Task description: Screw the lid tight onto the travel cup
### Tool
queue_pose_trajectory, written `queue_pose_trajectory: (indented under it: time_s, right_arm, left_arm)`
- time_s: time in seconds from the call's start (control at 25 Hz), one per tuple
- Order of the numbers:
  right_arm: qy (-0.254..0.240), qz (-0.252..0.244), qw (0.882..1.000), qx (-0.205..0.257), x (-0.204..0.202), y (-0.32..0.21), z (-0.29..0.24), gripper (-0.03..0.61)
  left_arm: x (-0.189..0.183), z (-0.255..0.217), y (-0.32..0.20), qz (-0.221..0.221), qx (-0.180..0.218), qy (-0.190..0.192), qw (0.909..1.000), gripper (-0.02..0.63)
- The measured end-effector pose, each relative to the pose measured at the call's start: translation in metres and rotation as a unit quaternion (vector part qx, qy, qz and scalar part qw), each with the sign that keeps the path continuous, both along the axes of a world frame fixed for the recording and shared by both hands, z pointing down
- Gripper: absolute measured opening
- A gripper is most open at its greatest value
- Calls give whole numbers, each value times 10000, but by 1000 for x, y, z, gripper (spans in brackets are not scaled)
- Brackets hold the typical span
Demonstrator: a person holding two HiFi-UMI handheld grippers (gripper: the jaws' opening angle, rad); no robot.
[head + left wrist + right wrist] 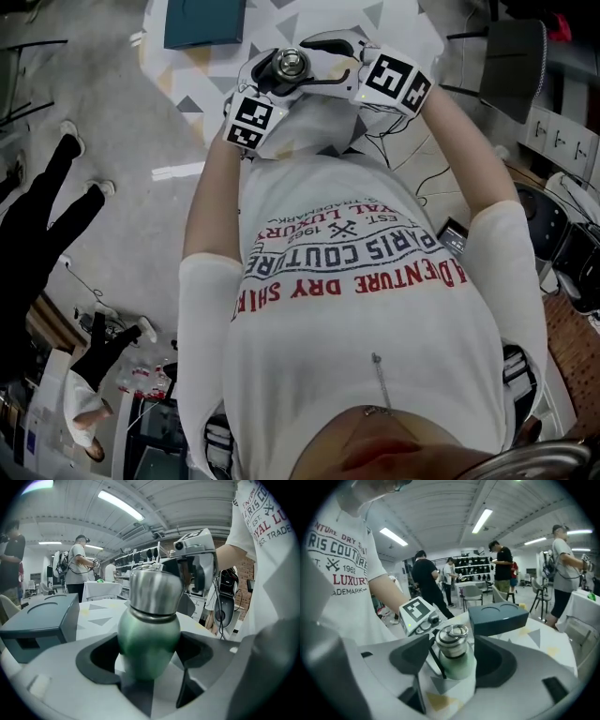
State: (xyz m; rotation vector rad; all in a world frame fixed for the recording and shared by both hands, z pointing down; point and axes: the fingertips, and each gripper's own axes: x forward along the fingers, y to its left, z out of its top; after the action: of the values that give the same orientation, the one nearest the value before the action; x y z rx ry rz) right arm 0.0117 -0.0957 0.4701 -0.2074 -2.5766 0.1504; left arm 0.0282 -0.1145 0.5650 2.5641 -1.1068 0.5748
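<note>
Mid-screwing: cup held fast, lid loosely framed between twists

Head view: left tongs (272, 81) and right tongs (324, 66) meet at the lid (292, 62) over the desk (183, 70). Left gripper view: those tongs clamp the green cup (149, 637). Right gripper view: the tongs stand apart beside the lid, not touching. Next, I'd guess, they close on it and twist again.
</note>
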Motion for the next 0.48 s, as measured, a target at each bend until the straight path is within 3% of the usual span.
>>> queue_pose_trajectory:
  time_s: [0.32,0.48]
  right_arm:
    - [487,-1203,9915,30,-4,1,1,272]
    - [504,-1365,9894,-29,-6,2,2,239]
  left_arm:
    - [0,-1,1,42,-30,-8,10000,374]
    - [0,-1,2,65,-53,-7,10000,374]
